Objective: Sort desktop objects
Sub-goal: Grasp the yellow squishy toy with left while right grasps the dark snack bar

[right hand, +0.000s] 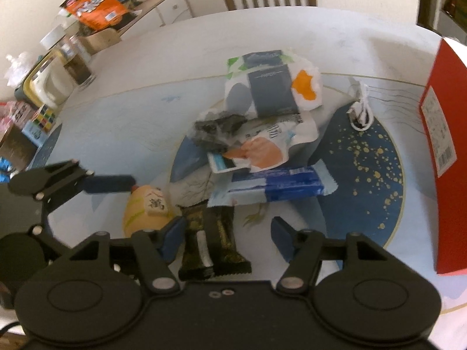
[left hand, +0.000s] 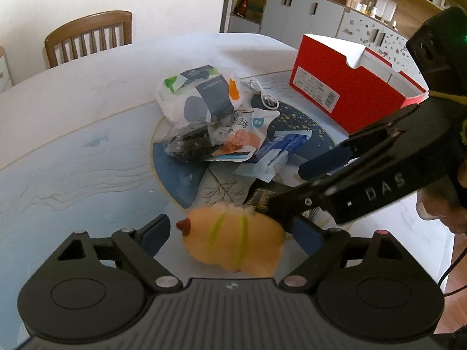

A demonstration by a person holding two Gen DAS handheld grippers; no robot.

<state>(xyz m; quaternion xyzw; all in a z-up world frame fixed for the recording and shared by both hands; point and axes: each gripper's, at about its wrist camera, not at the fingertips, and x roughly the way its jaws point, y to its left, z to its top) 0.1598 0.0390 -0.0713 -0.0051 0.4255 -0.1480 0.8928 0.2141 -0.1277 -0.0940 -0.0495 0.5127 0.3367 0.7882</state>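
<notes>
Both wrist views look steeply down, close, sharing the table (left hand: 73, 122).

A desk (left hand: 73, 110) carries a heap of packets at its middle. At the back of the heap sits a bulky bag (left hand: 198, 93); a crumpled wrapper (left hand: 189, 144) leans against its front, partly on a flat pouch (left hand: 242, 137). To the right of the pouch lies a long packet (left hand: 280, 148), and behind it a coiled cable (left hand: 264, 96). Further right stands a box (left hand: 344, 87), well apart from the heap. Nearest the viewer lies a plush toy (left hand: 236, 239), between the fingers of the left gripper (left hand: 230, 236). Just right of the toy lies a foil bar (right hand: 210, 239), between the fingers of the right gripper (right hand: 227, 239). A chair (left hand: 90, 36) stands behind the desk.
</notes>
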